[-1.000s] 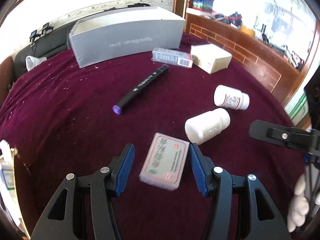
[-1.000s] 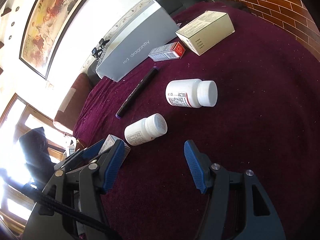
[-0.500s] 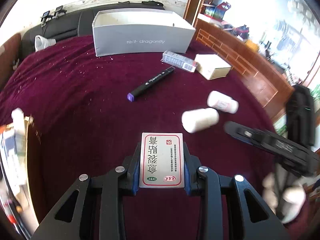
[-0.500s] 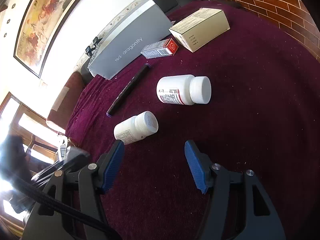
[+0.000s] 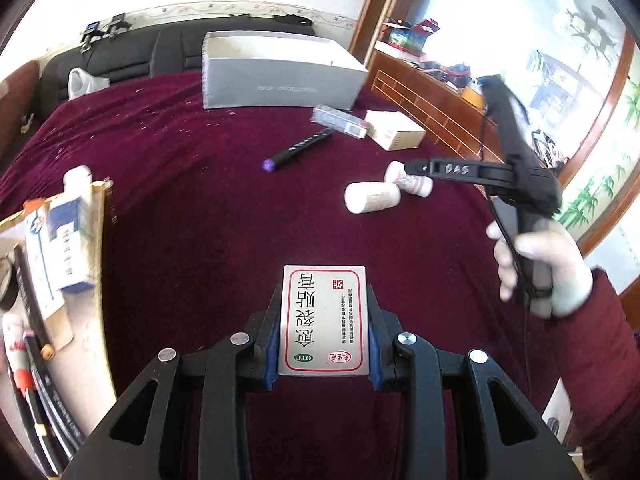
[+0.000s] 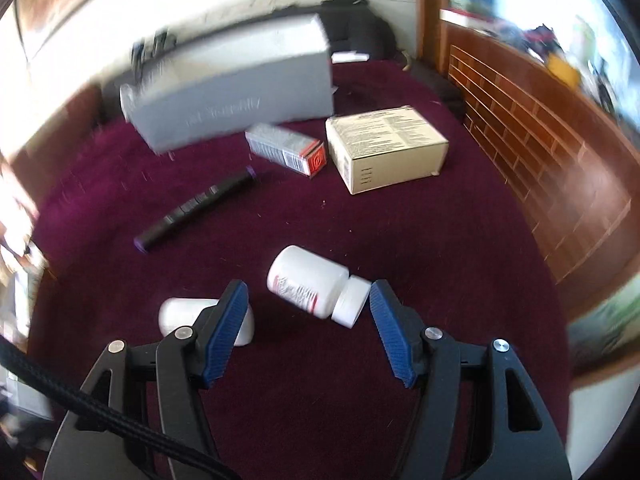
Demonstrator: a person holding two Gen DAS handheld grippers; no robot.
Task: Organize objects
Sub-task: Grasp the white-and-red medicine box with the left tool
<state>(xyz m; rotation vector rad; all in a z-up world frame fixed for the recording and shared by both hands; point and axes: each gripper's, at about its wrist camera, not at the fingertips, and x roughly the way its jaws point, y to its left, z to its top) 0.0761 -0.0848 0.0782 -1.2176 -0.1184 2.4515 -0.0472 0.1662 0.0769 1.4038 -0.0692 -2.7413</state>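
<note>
Packet (image 5: 323,320) clamped flat in left gripper (image 5: 322,334); right gripper (image 6: 308,330) gapes empty over bottle (image 6: 316,282). Centre jaws before closing.

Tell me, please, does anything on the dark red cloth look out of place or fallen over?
Yes. Both white bottles, one and the other, lie on their sides on the dark red cloth, and the black marker lies loose. Nothing looks spilled or damaged.

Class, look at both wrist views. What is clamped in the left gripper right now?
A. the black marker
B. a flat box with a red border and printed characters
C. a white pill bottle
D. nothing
B: the left gripper has its blue pads pressed against both sides of the flat red-bordered box, lifted above the cloth.
</note>
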